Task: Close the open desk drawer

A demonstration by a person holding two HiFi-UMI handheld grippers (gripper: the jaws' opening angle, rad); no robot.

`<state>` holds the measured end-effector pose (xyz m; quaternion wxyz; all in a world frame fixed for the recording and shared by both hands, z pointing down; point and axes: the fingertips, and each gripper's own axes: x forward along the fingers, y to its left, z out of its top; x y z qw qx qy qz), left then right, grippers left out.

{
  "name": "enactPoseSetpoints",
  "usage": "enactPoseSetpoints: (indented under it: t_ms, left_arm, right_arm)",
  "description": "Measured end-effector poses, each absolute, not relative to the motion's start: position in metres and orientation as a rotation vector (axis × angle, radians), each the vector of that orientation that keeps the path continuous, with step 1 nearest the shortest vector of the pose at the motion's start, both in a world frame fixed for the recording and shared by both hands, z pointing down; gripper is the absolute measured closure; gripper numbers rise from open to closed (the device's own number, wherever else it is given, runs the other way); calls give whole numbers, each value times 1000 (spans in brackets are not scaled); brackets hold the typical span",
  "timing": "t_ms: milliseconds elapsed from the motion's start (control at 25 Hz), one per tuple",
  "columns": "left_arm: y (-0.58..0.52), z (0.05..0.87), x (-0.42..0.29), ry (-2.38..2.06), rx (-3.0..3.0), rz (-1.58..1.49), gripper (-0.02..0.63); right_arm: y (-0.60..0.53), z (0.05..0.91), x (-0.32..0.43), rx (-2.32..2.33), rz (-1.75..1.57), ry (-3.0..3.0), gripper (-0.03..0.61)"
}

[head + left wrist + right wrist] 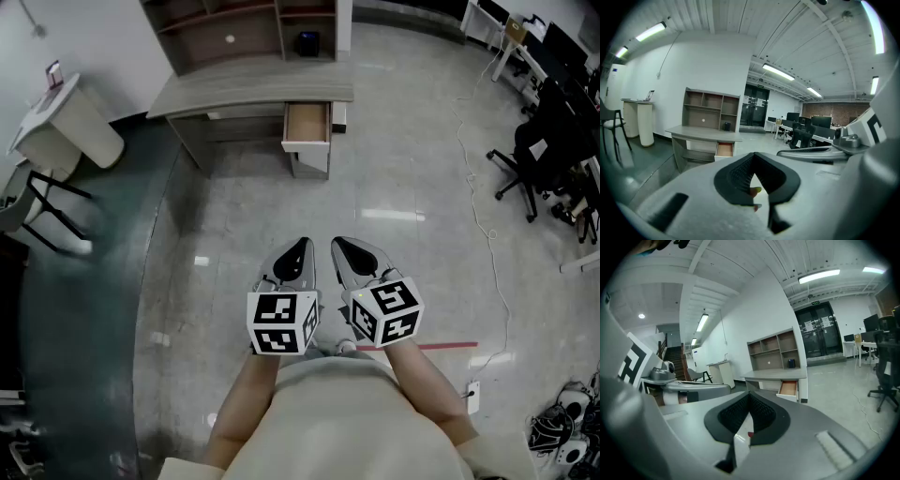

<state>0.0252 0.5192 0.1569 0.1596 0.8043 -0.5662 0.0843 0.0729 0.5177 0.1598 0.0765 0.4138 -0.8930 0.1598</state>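
Grey floor (403,187): desk (253,92) with open drawer (307,123), office chairs (525,164), red tape strip (450,345)

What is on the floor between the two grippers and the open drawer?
Nothing. In the head view, only bare shiny floor lies between the left gripper, the right gripper and the open drawer of the desk.

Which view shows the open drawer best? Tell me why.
Head view: it looks down into the open drawer, showing its wooden inside and how far it juts from the desk. The left and right gripper views show it only small and distant.
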Motion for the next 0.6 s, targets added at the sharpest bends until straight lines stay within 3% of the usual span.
enactPoseSetpoints:
  t_ms: [600]
  left_arm:
    - [512,160,-5,-1595,2316,249,611]
  right_arm:
    - [513,161,38,1229,455,-2691,577]
